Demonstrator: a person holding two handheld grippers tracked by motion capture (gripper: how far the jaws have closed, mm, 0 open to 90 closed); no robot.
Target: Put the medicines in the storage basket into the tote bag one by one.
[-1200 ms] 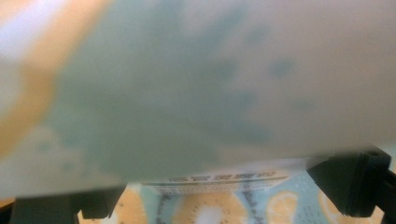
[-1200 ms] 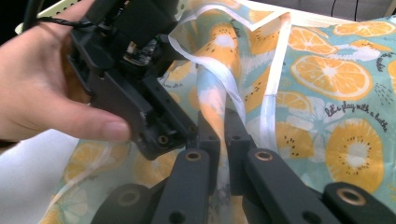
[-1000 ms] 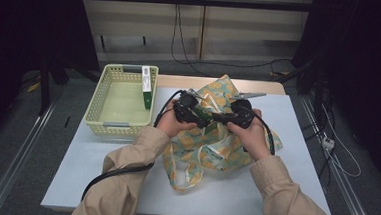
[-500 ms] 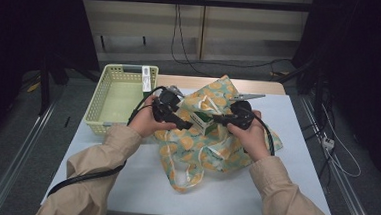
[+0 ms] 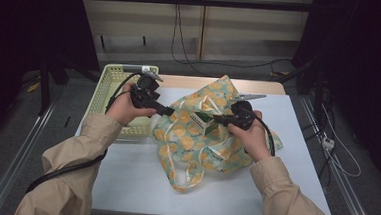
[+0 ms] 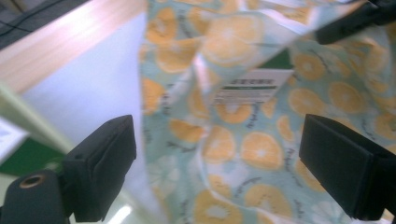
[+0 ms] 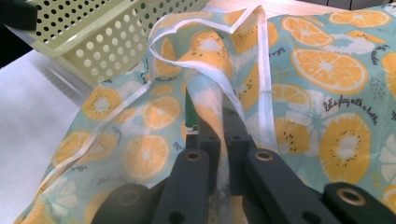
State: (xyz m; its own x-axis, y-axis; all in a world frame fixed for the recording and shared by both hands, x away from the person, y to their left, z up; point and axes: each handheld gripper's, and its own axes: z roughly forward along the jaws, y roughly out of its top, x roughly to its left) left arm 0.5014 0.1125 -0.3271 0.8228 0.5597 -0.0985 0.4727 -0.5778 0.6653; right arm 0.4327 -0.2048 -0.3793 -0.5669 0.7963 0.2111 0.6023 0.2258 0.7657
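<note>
From above, my right tool [image 5: 217, 120] pinches the orange-print bag [image 5: 201, 148] lying on the counter [image 5: 301, 144], a green-and-white box [image 5: 200, 122] showing in its mouth, while my left tool [image 5: 170, 111] hangs just left of it beside the basket [image 5: 111, 82]. My left tool's own view has its jaws wide apart, nothing between them, over the bag [image 6: 243, 154]. My right tool's view shows its jaws clamped on a fold of the bag [image 7: 322, 84] near a white strap [image 7: 261, 70].

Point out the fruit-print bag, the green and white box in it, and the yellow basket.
fruit-print bag [image 5: 186, 145], high view, front cloth panel.
green and white box [image 5: 201, 123], high view, white side face.
yellow basket [image 5: 111, 76], high view, perforated left wall.
</note>
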